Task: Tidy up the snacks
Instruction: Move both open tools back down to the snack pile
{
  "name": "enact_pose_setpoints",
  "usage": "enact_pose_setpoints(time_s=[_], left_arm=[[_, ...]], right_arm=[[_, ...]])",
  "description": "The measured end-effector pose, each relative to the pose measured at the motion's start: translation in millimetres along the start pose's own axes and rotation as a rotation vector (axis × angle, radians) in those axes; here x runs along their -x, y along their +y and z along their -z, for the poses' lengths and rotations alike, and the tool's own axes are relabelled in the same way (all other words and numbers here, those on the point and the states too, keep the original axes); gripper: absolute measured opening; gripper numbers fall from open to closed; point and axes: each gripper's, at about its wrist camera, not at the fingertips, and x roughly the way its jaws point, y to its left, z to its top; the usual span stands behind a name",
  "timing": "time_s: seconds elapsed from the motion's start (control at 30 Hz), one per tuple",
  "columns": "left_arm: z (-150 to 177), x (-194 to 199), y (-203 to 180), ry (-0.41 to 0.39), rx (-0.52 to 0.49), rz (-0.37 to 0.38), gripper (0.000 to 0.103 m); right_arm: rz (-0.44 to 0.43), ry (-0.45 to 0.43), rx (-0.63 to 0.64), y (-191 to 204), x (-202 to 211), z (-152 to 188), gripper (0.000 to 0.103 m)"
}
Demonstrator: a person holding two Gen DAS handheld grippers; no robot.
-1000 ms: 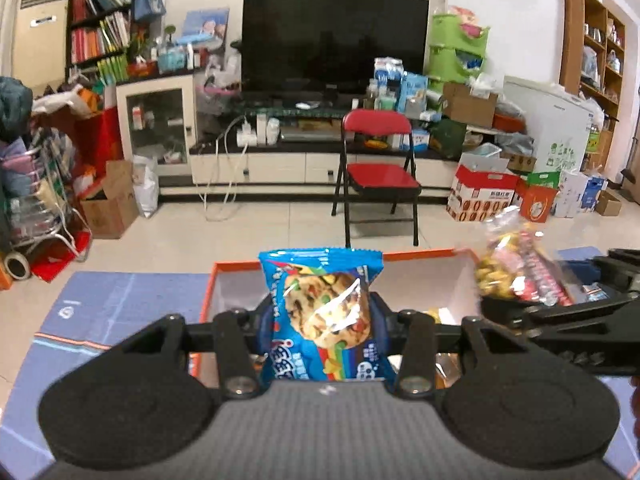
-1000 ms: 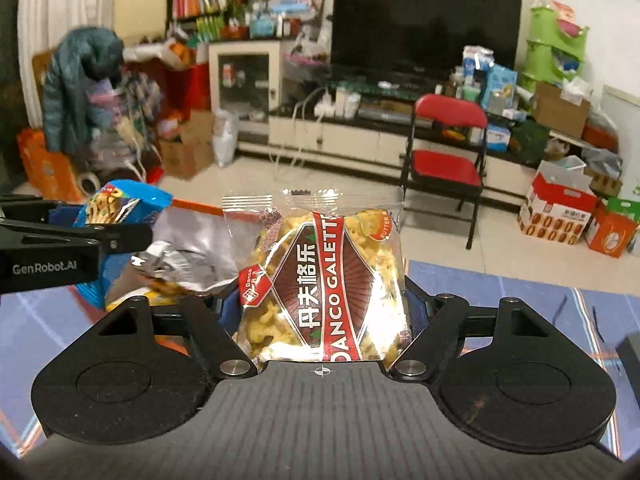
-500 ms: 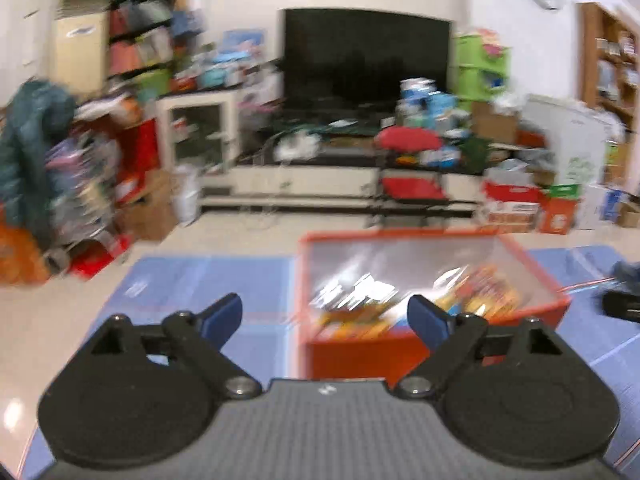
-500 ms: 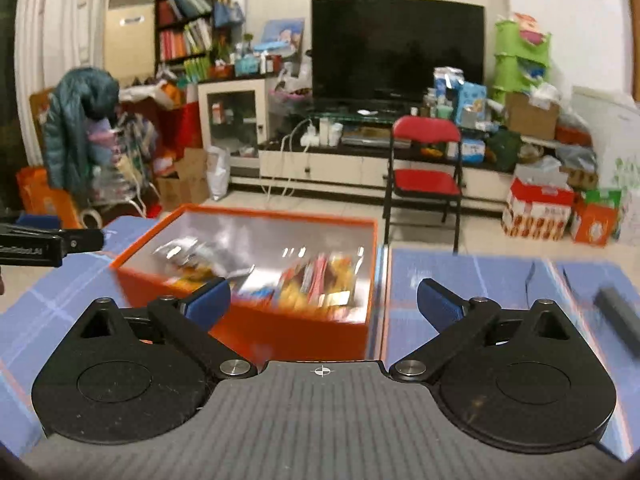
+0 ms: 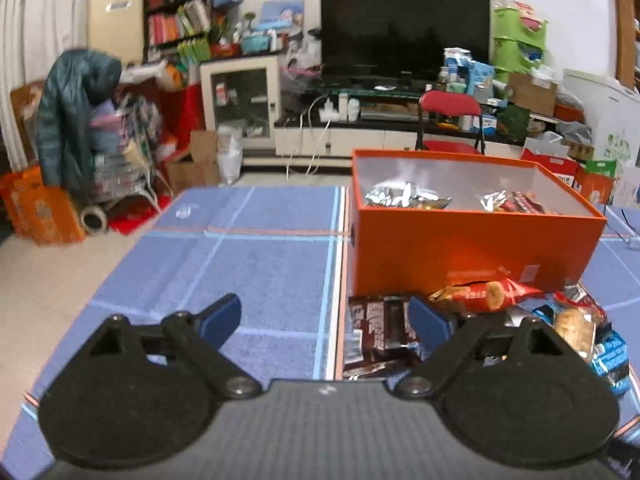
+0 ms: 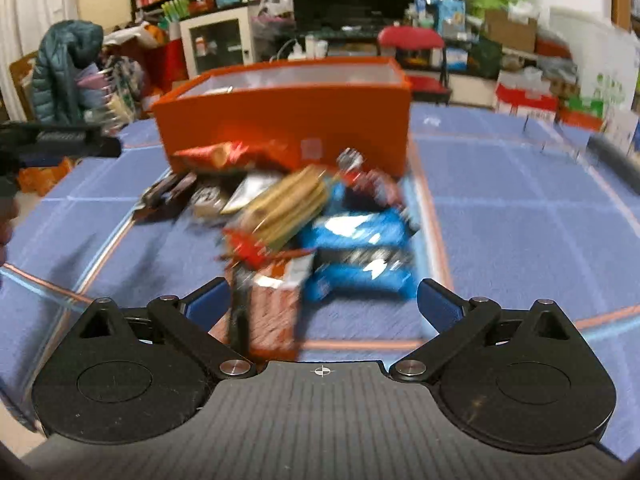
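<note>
An orange box (image 5: pixel 472 256) stands on the blue mat and holds silver and dark snack packs (image 5: pixel 404 198). A pile of loose packs lies in front of it. My left gripper (image 5: pixel 324 318) is open and low over the mat, with a brown chocolate pack (image 5: pixel 380 332) lying by its right finger, not gripped. Beside that pack lies a red pack (image 5: pixel 480 292). My right gripper (image 6: pixel 322 304) is open over the near end of the pile. An orange-white pack (image 6: pixel 276 308) lies between its fingers, unpressed, with a blue pack (image 6: pixel 360 256) and a tan biscuit pack (image 6: pixel 288 204) ahead. The orange box (image 6: pixel 280 116) stands behind them.
The blue checked mat (image 5: pixel 260 264) stretches to the left of the box. The left gripper's black body (image 6: pixel 60 142) shows at the left edge of the right wrist view. A dark tube (image 6: pixel 616 160) lies at the mat's right edge. A red chair (image 5: pixel 448 104) stands beyond the table.
Both grippers let go of their packs, the blue cookie pack and the yellow biscuit pack, at the box. Both then drew back and sank toward the pile in front of the box.
</note>
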Motion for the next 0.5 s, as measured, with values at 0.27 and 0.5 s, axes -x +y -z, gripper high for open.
enact_pose_setpoints(time_s=[0.27,0.5], left_arm=[[13.2,-18.5,22.7,0.049,0.041,-0.016,0.09],[14.3,-30.3,18.2,0.052,0.01,-0.021,0.09]], right_arm=[[0.029,-0.042,-0.006,32.3,-16.4,17.6,0.087],[0.032,-0.048,0.033,45.4,-24.8,21.0,0.068]])
